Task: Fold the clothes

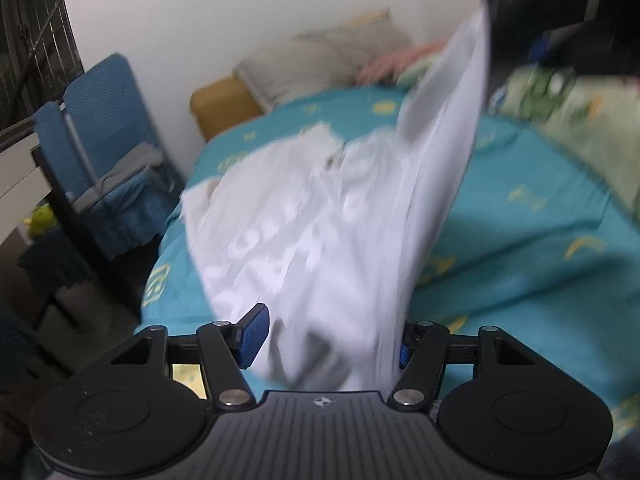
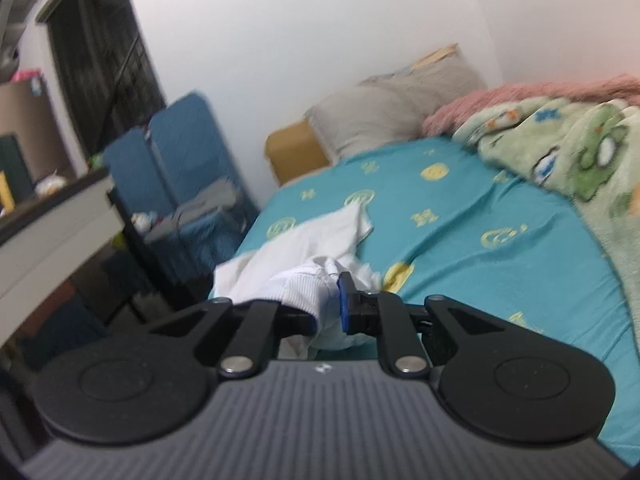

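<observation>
Bed (image 1: 520, 240) fills most of what I see ahead of both tongs, teal sheet with yellow prints. Green blanket (image 2: 580, 152) heaped along its far right side, pink cover (image 2: 520, 92) behind that, grey pillow (image 2: 380, 116) at the head against the wall. Blue chair (image 1: 100, 120) stands off the bed's left edge, left of both tongs. White shirt (image 1: 304, 224) is spread on the sheet straight ahead of my left tongs (image 1: 326, 338); one part rises in a taut band up and to the right toward the dark shape of the other rig at the top right corner. Picture is smeared, so folds are hard to read. Left jaws stand wide apart, cloth bunched between them; the left blue pad (image 1: 252, 336) sits clear of the cloth and I see no pinch. Right tongs (image 2: 332, 308) are closed narrow on a wad of the shirt (image 2: 304, 280), the blue pad (image 2: 343, 304) pressed into it; the rest trails forward and left onto the sheet.
</observation>
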`<action>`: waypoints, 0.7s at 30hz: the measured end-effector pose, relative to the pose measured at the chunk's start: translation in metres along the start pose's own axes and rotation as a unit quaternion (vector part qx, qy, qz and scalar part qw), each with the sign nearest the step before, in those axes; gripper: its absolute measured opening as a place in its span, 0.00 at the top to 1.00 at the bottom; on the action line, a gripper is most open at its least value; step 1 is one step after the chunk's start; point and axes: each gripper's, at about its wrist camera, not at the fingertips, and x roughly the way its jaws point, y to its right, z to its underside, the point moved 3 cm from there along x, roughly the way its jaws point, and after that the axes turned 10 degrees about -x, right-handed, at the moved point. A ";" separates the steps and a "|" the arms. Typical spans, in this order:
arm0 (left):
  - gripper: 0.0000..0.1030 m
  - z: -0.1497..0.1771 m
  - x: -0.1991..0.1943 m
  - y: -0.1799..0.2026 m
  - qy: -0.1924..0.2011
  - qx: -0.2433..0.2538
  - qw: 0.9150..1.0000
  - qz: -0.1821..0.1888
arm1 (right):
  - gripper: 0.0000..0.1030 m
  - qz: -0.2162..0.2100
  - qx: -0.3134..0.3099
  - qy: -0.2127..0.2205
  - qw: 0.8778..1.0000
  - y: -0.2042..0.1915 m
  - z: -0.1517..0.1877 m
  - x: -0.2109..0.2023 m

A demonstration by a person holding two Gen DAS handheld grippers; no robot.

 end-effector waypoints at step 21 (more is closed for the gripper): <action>0.25 -0.037 -0.066 -0.131 0.179 -0.301 0.930 -0.109 | 0.31 0.170 -0.057 -0.064 0.982 0.018 0.028 0.022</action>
